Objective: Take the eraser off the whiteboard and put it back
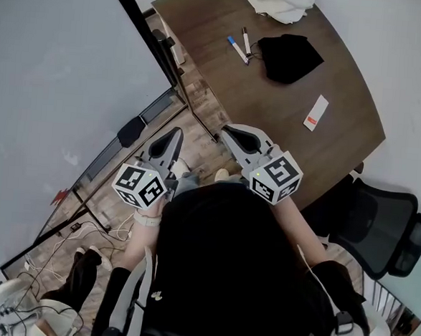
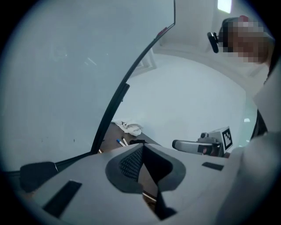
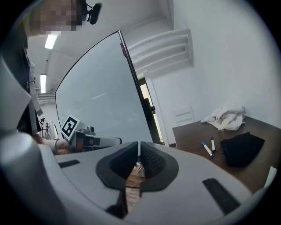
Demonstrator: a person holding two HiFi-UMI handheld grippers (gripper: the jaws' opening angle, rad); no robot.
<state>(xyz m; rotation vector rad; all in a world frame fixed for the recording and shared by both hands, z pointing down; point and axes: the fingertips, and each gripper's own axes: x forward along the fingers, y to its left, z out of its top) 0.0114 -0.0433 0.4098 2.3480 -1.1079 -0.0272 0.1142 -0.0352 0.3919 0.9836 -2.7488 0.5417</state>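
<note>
Your left hand-held gripper [image 1: 175, 132] and right hand-held gripper [image 1: 227, 132] were both closed and empty near one whiteboard [image 1: 59, 67]; two markers [image 1: 237, 49] lay on the table [image 1: 318, 63]; the eraser couldn't be picked out

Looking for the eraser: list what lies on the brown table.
Two markers, a black cloth, a white cloth and a white-and-red slab. Anything under the cloths is covered.

Two markers [image 1: 237, 49], one black pouch [image 1: 290, 56], one white cloth [image 1: 279, 2] and one white card [image 1: 316, 112] lie on one desk [image 1: 333, 165]. Beside it stand one whiteboard [image 1: 58, 81] and one chair [image 1: 383, 219].
</note>
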